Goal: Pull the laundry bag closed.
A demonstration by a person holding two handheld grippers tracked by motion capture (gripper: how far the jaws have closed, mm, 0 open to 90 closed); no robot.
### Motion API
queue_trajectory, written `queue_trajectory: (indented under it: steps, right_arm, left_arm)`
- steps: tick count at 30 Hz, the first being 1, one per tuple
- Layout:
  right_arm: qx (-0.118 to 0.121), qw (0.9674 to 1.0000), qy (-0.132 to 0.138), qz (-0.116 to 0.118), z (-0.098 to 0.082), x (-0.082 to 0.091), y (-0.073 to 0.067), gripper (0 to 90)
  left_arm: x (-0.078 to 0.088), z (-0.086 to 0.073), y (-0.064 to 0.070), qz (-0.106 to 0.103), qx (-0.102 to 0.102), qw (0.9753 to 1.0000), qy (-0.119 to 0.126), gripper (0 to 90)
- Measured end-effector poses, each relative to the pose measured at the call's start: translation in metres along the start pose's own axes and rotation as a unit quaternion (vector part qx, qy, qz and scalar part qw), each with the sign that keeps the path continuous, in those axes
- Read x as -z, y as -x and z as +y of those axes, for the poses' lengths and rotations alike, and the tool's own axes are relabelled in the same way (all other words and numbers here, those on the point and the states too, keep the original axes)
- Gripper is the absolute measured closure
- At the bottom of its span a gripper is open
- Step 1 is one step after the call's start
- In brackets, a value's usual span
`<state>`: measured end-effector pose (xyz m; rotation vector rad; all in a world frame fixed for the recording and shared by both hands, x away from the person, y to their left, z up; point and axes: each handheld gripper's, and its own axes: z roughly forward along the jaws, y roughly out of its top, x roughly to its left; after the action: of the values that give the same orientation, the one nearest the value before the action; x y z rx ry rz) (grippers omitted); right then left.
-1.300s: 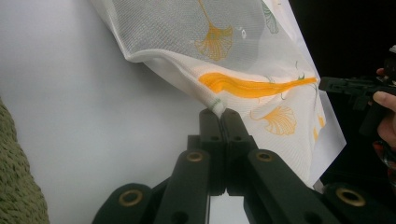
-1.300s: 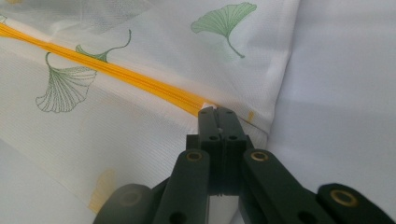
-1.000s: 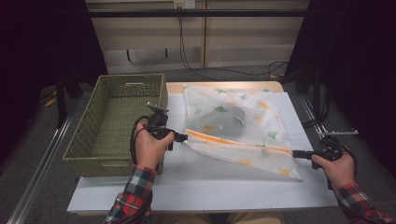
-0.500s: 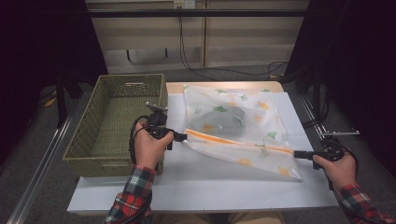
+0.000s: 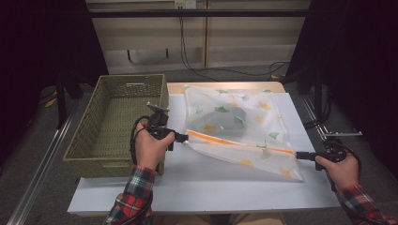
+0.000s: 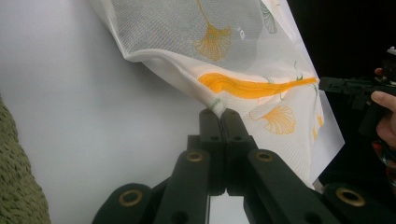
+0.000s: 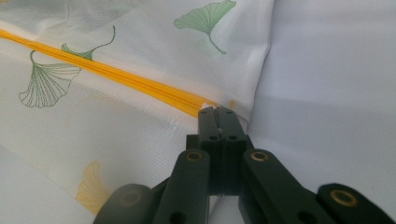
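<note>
A white mesh bag [image 5: 244, 105] printed with green and orange leaves lies on the white table [image 5: 211, 187]. An orange zipper [image 5: 234, 142] runs along its near edge, and a dark shape [image 5: 236, 115] shows through the mesh. My left gripper [image 5: 185, 138] is shut on the bag's left corner [image 6: 215, 103] at the zipper's end [image 6: 247, 86]. My right gripper [image 5: 298, 153] is shut on the bag's right end, with its tips [image 7: 217, 110] pinching the fabric at the end of the zipper [image 7: 116, 77]. The near edge hangs stretched between both grippers, a little above the table.
A green woven basket [image 5: 94, 161] stands at the table's left, right beside my left hand, and looks empty. Bare white tabletop lies in front of the bag. Cables run along the floor beyond the table's far edge. Dark space surrounds the table on the right.
</note>
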<state>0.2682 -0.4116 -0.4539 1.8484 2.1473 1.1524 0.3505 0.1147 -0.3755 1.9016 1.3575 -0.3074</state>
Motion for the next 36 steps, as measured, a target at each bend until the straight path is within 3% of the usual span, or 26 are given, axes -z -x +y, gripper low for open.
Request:
queue_trajectory:
  steps: [8, 9, 15, 19, 20, 23, 26, 28, 36]
  right_arm:
    - [0.002, 1.0, -0.001, -0.006, 0.0, 0.001, -0.001, 90.0]
    - [0.002, 1.0, 0.0, -0.007, 0.001, 0.002, -0.001, 90.0]
    - [0.009, 0.9999, 0.003, -0.004, 0.001, 0.002, -0.001, 90.0]
    - [0.015, 0.9999, 0.005, 0.002, 0.001, 0.0, -0.003, 90.0]
    - [0.014, 0.9999, 0.003, 0.002, 0.001, -0.001, -0.004, 90.0]
    - [0.021, 0.9998, 0.006, -0.002, 0.001, -0.001, -0.005, 90.0]
    - [0.018, 0.9997, 0.016, 0.003, 0.002, -0.002, -0.006, 85.9]
    - [0.018, 0.9996, 0.018, 0.011, 0.003, -0.002, -0.008, 83.8]
    - [0.027, 0.9991, 0.034, 0.0, 0.004, -0.007, -0.012, 67.4]
  left_arm:
    - [0.001, 0.0, 0.001, 0.0, -0.001, 1.0, 0.006, 89.6]
    - [0.0, 0.0, 0.002, -0.004, 0.006, 1.0, 0.005, 89.6]
    - [-0.002, 0.0, 0.004, 0.011, -0.012, 0.9999, -0.006, 89.4]
    - [-0.005, -0.001, 0.006, 0.013, -0.018, 0.9997, -0.011, 89.4]
    - [-0.007, -0.002, 0.008, 0.012, -0.011, 0.9998, -0.013, 89.4]
    - [-0.007, -0.001, 0.008, 0.013, -0.021, 0.9996, -0.016, 89.3]
    - [-0.009, -0.002, 0.01, 0.012, -0.015, 0.9996, -0.02, 89.3]
    - [-0.01, -0.002, 0.01, 0.016, -0.023, 0.9993, -0.026, 89.2]
    - [-0.014, -0.003, 0.012, 0.024, -0.028, 0.999, -0.025, 88.6]
